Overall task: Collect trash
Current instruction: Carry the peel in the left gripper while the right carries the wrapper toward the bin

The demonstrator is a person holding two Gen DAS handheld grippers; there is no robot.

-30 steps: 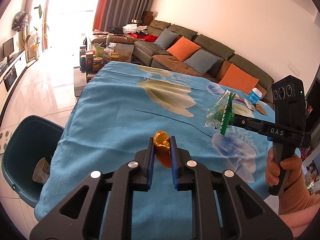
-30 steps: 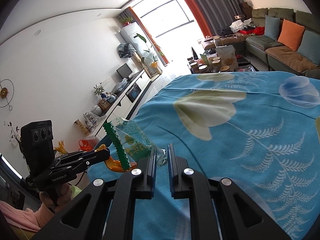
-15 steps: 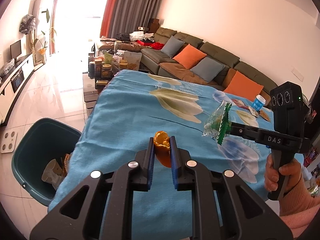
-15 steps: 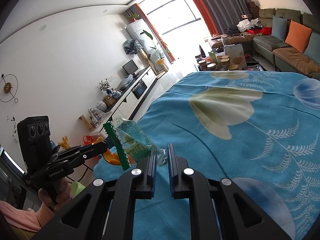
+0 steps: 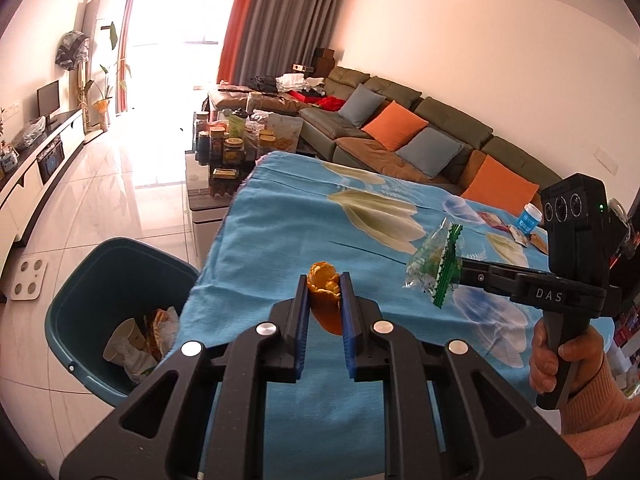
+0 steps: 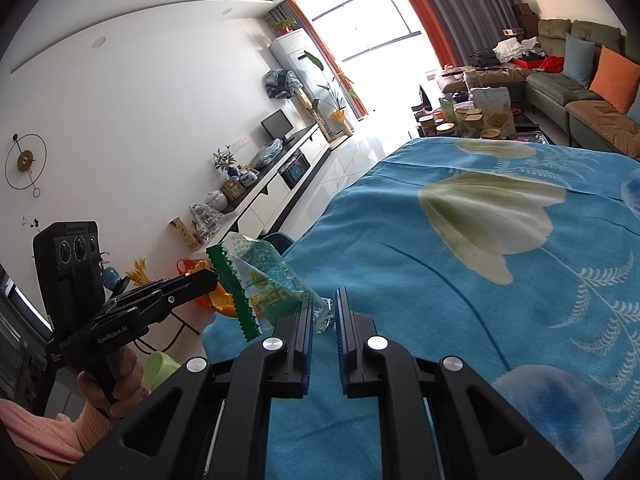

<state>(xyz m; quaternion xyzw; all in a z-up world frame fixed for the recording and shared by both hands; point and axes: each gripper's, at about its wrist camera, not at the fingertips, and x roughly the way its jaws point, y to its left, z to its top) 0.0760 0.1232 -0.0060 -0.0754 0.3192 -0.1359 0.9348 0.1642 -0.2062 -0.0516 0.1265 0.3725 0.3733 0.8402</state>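
Below-left of the left gripper [image 5: 324,292], pinching orange peel [image 5: 325,288], sits the bin [image 5: 80,280]. Carry clear over its rim before releasing. Right gripper [image 6: 323,308] grips a wrapper [image 6: 268,280].

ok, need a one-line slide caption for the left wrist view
Left gripper holds an orange peel above the blue tablecloth; right gripper grips a green wrapper; teal bin below.

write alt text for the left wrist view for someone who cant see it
The left gripper pinches an orange peel above a blue floral tablecloth, near a teal trash bin on the floor. To the right, the right gripper holds a green snack wrapper.
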